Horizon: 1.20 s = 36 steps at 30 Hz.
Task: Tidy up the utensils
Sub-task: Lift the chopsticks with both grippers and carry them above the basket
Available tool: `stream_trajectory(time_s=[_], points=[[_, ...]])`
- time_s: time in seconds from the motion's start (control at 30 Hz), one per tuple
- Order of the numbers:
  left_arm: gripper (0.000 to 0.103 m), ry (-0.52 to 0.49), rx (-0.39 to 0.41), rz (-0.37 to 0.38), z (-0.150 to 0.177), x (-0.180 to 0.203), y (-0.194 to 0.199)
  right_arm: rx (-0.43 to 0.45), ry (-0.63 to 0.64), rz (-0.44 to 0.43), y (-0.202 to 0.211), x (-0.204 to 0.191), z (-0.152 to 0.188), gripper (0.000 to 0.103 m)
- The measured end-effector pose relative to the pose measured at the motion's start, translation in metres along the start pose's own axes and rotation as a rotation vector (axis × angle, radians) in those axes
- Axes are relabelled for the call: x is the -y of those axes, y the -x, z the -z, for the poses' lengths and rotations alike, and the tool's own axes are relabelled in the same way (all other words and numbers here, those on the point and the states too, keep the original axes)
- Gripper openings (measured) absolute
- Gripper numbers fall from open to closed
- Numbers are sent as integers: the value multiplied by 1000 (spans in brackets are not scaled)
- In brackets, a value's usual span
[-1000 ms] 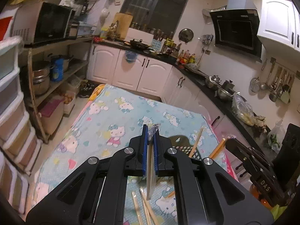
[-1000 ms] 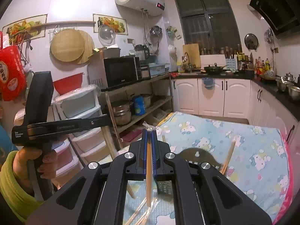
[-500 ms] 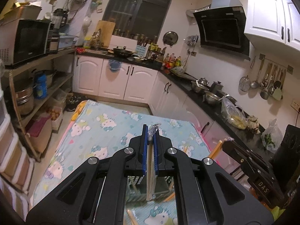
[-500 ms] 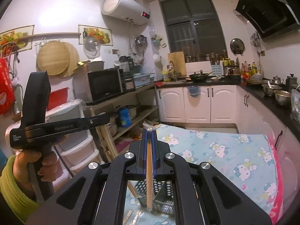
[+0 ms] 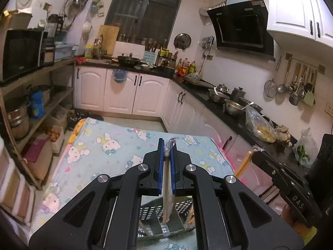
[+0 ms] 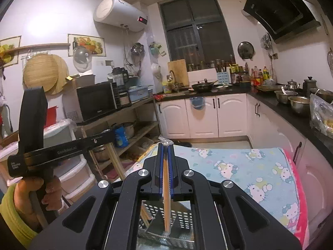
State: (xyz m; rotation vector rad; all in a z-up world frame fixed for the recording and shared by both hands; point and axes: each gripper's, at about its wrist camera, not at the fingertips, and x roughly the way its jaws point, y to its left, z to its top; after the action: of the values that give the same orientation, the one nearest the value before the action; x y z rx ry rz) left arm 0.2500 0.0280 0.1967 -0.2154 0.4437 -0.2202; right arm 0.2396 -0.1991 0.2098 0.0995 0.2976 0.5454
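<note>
Both claws are clamped tight on wrapped chopsticks: our left claw point(image 5: 166, 156) pinches a pale pair point(image 5: 167, 195), our right claw point(image 6: 165, 156) an orange pair point(image 6: 166, 198), each hanging over a perforated black caddy point(image 6: 181, 214) on the table. A second ago the caddy sat further ahead with loose chopsticks below us; now both pairs dangle right above its compartments. We read "GenRobot.AI" on the left tool's bar point(image 6: 66, 151) and "DAS" on the right tool point(image 5: 298, 201). A Hello Kitty cloth point(image 5: 116, 145) covers the table in a cluttered kitchen with white cabinets point(image 5: 124, 91).
</note>
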Motion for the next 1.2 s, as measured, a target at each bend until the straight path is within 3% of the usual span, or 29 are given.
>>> stream_trajectory(time_s=[0.67, 1.2], points=[[1, 13, -88, -7, 44, -4, -49, -64, -31, 63, -30, 36, 43, 4], [2, -4, -123, -40, 82, -15, -54, -95, -42, 77, -34, 45, 75, 5]])
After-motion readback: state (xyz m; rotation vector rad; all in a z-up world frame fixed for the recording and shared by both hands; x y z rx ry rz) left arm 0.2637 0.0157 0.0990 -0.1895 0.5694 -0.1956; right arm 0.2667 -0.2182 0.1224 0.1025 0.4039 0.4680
